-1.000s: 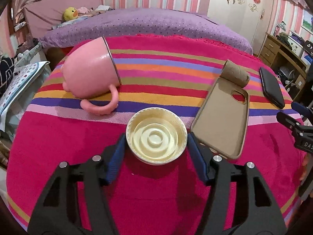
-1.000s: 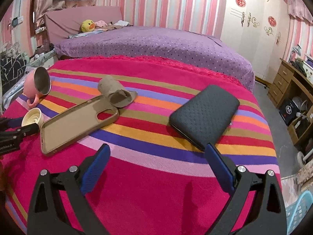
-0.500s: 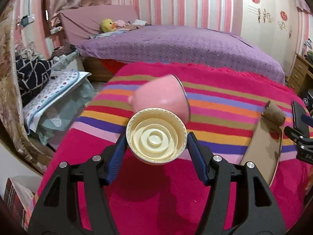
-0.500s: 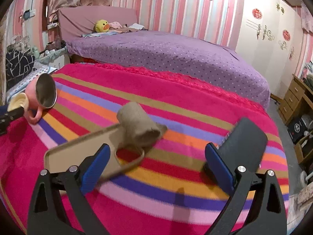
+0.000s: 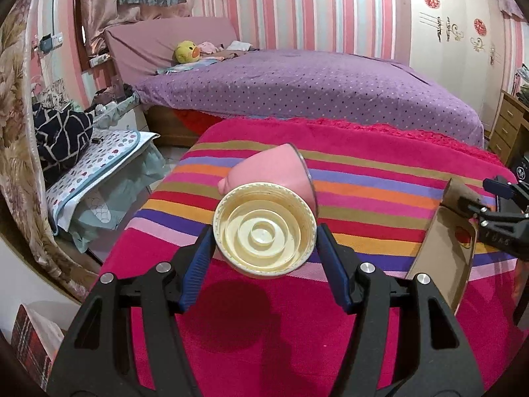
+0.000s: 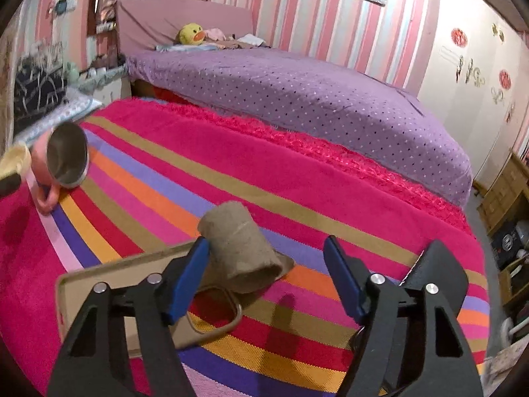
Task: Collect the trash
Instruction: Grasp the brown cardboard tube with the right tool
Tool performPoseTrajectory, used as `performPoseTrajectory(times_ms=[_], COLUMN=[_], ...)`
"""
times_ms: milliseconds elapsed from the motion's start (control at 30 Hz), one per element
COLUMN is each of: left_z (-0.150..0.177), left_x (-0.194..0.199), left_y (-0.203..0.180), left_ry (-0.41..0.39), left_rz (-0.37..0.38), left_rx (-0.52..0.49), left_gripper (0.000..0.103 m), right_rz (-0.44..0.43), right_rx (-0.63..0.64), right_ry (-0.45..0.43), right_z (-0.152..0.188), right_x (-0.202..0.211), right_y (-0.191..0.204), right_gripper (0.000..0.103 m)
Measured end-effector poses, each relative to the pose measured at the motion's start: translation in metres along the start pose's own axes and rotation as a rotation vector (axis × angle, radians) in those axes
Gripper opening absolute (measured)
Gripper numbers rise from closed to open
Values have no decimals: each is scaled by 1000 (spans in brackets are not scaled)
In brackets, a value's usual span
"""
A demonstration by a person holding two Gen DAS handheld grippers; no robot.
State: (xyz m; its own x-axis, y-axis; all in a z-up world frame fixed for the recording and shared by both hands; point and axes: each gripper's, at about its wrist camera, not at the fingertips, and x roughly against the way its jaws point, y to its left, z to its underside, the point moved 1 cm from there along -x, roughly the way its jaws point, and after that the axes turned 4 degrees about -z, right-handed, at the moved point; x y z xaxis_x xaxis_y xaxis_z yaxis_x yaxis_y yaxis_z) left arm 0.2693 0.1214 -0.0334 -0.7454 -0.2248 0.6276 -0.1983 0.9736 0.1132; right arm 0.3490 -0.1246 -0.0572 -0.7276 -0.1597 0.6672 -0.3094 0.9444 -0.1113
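Note:
My left gripper (image 5: 264,231) is shut on a round cream plastic lid (image 5: 264,235), held clear above the striped blanket (image 5: 363,198); its shadow falls on the red cloth below. A crushed brown cardboard tube (image 6: 238,251) lies on the blanket, partly resting on a tan phone case (image 6: 115,284). My right gripper (image 6: 266,244) straddles the tube with its jaws closing. The left pad is at the tube's side, and the right pad stands well apart from it. In the left wrist view the right gripper (image 5: 496,198) shows at the tube (image 5: 459,192).
A pink mug (image 5: 274,172) lies on its side behind the lid, its metal inside (image 6: 66,155) facing the right wrist view. A black case (image 6: 436,271) lies right of my right gripper. A purple bed (image 5: 314,92) is behind, with bags (image 5: 99,165) on the floor left.
My left gripper has lifted the lid off the blanket and swung left. My right gripper has moved left from the black case to the cardboard tube, and its jaws have narrowed.

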Motion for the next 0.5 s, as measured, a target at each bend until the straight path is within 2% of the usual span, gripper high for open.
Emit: performPoseTrajectory(times_ms=[300,500], left_z=[1,1], left_x=[2,0], left_y=[-4,-2], left_ry=[-8,-2], left_rz=[3,-5], left_rx=[-19,-9], left_gripper=[61,61], right_rz=[27,5], right_rx=[-11,0], right_ry=[29,51], right_z=[6,7], right_x=[-2,-8], right_y=[-1,0], right_gripper=[70,43])
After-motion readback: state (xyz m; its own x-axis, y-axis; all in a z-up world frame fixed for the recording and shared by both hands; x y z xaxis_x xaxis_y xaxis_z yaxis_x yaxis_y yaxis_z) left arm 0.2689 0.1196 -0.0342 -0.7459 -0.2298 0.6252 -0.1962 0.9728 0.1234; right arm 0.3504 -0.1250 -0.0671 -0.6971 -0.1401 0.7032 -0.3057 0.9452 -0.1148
